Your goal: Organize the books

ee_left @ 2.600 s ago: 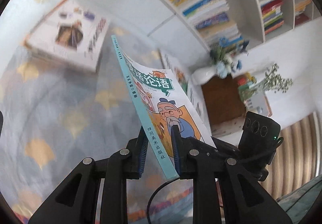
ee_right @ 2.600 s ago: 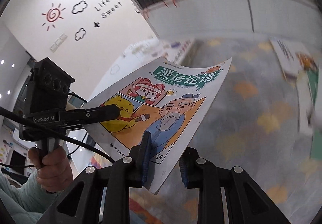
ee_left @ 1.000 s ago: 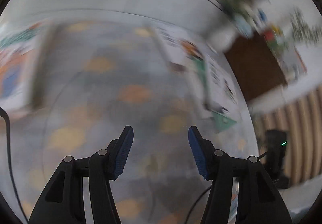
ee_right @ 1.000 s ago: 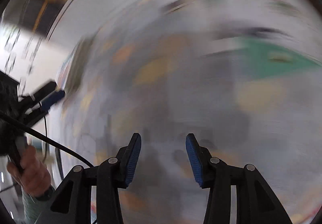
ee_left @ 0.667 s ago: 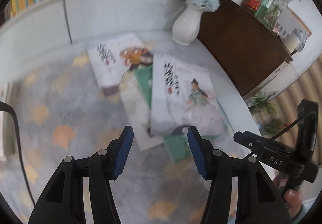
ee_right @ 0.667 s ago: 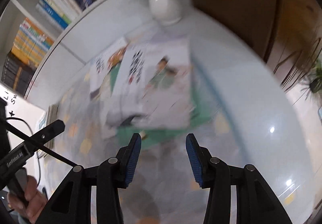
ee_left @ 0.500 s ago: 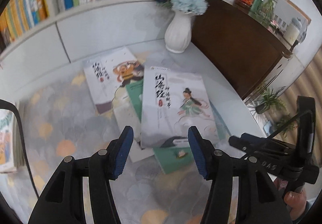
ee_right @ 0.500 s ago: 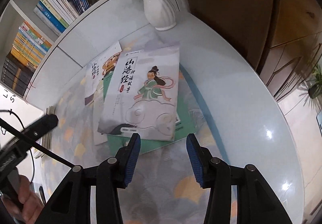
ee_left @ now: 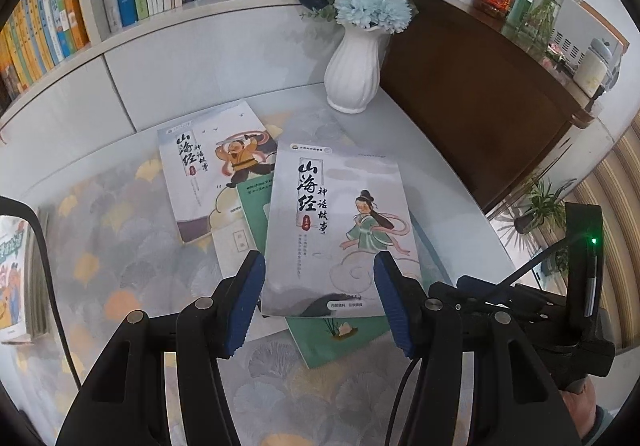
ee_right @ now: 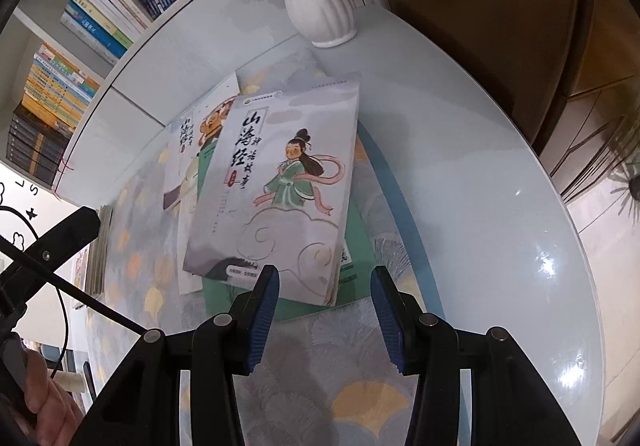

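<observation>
So the grey paperback with a green-robed girl on its cover (ee_left: 340, 230) lies on top of a green book (ee_left: 340, 334), near the glass tabletop's (ee_right: 480, 185) back edge, by a white ribbed vase (ee_left: 354, 73). Left gripper (ee_left: 320, 302) and right gripper (ee_right: 324, 316) hover above it, jaws released, nothing held.

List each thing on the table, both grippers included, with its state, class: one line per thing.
Girl-cover book: flat, topmost of the pile.
Warrior-cover book: flat, partly covered.
Green book: flat, mostly buried.
Vase: upright, holding flowers.
Left gripper: open, empty.
Right gripper: open, empty.
</observation>
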Demonstrator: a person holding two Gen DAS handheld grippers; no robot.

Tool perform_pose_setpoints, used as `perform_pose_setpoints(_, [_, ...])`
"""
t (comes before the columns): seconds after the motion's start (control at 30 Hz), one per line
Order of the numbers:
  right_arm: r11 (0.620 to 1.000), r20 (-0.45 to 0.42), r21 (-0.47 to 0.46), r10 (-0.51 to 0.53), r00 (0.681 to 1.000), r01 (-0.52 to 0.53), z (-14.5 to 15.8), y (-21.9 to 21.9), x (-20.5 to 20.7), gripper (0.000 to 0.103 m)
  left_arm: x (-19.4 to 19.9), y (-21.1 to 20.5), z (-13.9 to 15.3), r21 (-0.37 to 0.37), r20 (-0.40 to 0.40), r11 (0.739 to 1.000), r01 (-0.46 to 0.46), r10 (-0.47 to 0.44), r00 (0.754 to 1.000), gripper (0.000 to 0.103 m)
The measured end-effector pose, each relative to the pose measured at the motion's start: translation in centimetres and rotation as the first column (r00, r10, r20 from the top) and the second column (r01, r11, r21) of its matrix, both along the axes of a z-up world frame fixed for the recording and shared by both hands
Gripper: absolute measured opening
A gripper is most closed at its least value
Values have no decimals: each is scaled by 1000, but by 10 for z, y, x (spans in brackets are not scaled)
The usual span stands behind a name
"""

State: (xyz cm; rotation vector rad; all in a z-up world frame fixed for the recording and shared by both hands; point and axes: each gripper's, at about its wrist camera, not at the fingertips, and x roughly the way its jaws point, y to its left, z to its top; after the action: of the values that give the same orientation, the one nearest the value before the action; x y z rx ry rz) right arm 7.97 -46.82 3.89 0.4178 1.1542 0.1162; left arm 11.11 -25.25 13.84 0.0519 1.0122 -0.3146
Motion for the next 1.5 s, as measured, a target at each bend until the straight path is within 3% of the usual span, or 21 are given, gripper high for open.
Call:
perform_pose_setpoints(0.17, [1000,-28,17,-3,1000,3,-15,-4,11,46,10,6,-22,14,-30,1000,-17,17,999,55])
perform_pose_setpoints(0.3, [1000,-24,-7,1,1000,-1,-27,1,28,46,31,35,-61,-38,-108,995,-89,84,991,54])
perform_pose_setpoints(0.47, [999,-30,-41,5,1000,-6,-41,16,49,39,54,55,-97,-42,-183,987,-158,148,972,52])
perform_pose_setpoints(0.77, [990,-11,-143,20,1000,-21,-43,33,66,39,56,30,-117,-133,-258,989,-68,31,966,51])
perform_pose_setpoints(0.9, [983,-13,-173,58,998,-59,-43,38,69,40,47,22,-115,-129,-249,991,-36,2,968,52])
perform_pose_setpoints(1.07, [979,-16,-164,121,992,-122,-38,51,54,40,11,53,-109,-169,-264,985,-34,-11,965,52])
perform_pose_setpoints(1.23, [948,-21,-162,275,961,-275,-30,115,15,40,-42,118,-105,-182,-311,973,-139,77,947,52])
perform_pose_setpoints(1.37, [907,-16,-139,399,917,-397,-29,181,-24,40,-95,185,-108,-187,-363,946,-264,183,914,52])
perform_pose_setpoints(1.5, [887,-21,-114,448,894,-447,-37,227,-47,40,-130,232,-115,-190,-396,916,-353,257,882,52])
